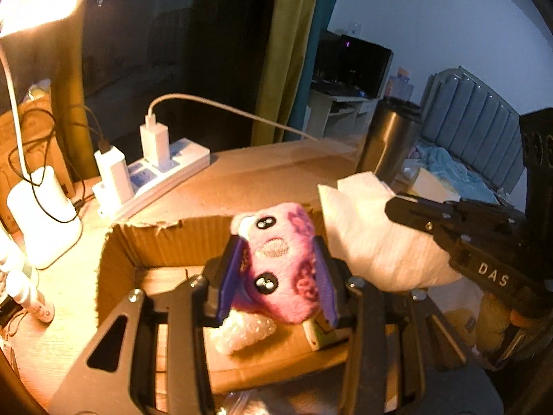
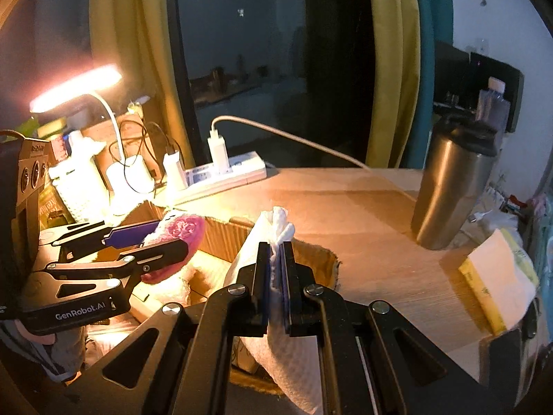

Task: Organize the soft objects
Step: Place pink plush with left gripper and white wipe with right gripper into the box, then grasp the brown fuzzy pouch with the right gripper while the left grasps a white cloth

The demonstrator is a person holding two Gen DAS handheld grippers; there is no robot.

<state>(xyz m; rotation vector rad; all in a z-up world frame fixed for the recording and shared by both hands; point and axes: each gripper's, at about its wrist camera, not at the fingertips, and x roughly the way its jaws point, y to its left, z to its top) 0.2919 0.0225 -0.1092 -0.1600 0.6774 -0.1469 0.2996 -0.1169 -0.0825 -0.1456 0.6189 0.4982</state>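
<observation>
My left gripper is shut on a pink plush toy with black eyes and holds it above an open cardboard box. The toy also shows in the right wrist view, between the left gripper's fingers. My right gripper is shut on a white paper towel, held over the box's right rim. In the left wrist view the towel hangs from the right gripper. A white fluffy thing lies inside the box.
A white power strip with chargers and cables lies at the back. A lit desk lamp stands at the left. A steel tumbler stands on the cardboard-covered table at the right, near a yellow-edged packet.
</observation>
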